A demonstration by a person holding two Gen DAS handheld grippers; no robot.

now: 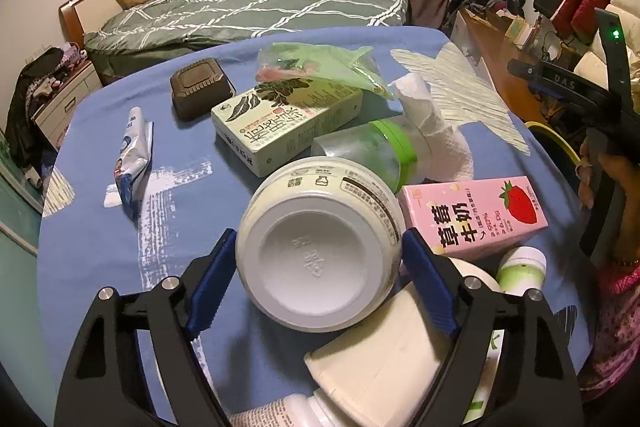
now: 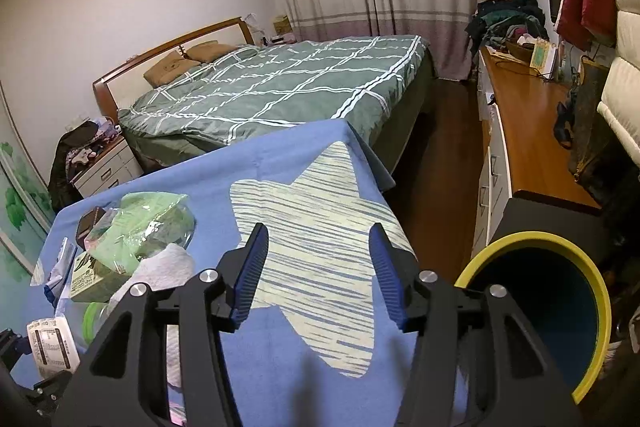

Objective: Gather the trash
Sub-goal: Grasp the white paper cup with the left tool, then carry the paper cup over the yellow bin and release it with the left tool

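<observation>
Dim warm indoor light, soft shadows, heavy fisheye bending, dark vignetted corners, mostly sharp focus

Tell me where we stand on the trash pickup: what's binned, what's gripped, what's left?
Binned: nothing visible; the yellow-rimmed bin shows no trash in the part in view. In hand: left gripper closed on the white bottle; right gripper open, empty. Left on the table: pink carton, tea box, tissue, toothpaste tube, green bag.

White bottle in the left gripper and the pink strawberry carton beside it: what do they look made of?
White bottle: probably matte plastic, with embossed marks moulded into its base. Pink strawberry carton: likely printed, coated paperboard, with sharp folded edges and a slight sheen.
</observation>
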